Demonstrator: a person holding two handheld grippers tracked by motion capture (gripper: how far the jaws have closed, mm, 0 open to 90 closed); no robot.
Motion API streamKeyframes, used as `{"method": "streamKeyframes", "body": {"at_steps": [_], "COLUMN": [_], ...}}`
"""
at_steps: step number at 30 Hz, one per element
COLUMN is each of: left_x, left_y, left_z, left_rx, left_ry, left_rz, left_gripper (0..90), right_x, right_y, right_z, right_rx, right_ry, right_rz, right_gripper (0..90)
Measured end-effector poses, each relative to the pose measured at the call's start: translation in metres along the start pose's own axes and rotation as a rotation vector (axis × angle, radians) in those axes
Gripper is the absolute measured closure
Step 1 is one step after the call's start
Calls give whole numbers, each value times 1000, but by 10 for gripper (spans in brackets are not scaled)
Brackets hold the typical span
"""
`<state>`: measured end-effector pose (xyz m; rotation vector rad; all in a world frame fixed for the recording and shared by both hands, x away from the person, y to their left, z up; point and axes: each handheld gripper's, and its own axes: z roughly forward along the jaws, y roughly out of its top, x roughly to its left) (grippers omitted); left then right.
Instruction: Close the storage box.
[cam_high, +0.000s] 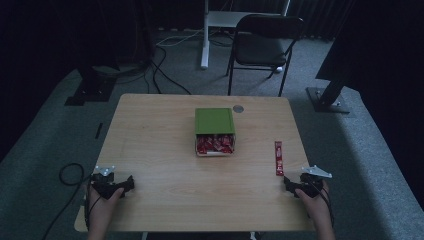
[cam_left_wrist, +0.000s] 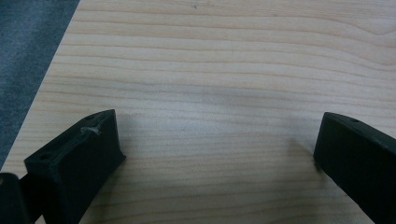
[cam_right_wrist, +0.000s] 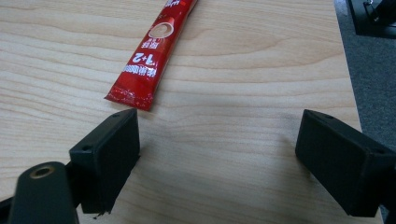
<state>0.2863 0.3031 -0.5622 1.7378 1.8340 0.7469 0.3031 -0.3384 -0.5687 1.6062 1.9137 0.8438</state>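
The right gripper (cam_high: 292, 183) rests low at the lower right of the high view, held in the person's right hand (cam_high: 311, 194); its jaws stand wide apart with bare wood between them, gripping nothing. The red sachet stick (cam_right_wrist: 150, 58) lies flat on the wooden table (cam_high: 165, 150) just beyond the left-hand jaw in the right gripper view, its near end close to that jaw's tip but apparently not touching; in the high view it sits right of centre, near the table's right edge. The left gripper (cam_high: 129, 182) rests at the lower left of the high view, jaws likewise spread over bare tabletop. At the frame's centre stands a box (cam_high: 215, 145) of red packets, its green lid (cam_high: 214, 120) half covering it; the dim light blurs the packets' detail.
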Motion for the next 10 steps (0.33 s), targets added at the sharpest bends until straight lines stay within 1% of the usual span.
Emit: {"method": "streamKeyframes", "body": {"at_steps": [1, 2, 10], "left_x": [0, -1, -1], "left_y": [0, 0, 1], "left_z": [0, 1, 1], "left_rx": [0, -4, -4], "left_ry": [0, 2, 6], "left_rz": [0, -9, -13], "left_gripper": [12, 12, 10], "right_x": [0, 0, 0], "right_y": [0, 0, 0], "right_z": [0, 0, 0], "right_rx": [0, 0, 0], "right_ry": [0, 0, 0], "right_rz": [0, 0, 1], "right_gripper": [133, 132, 132]}}
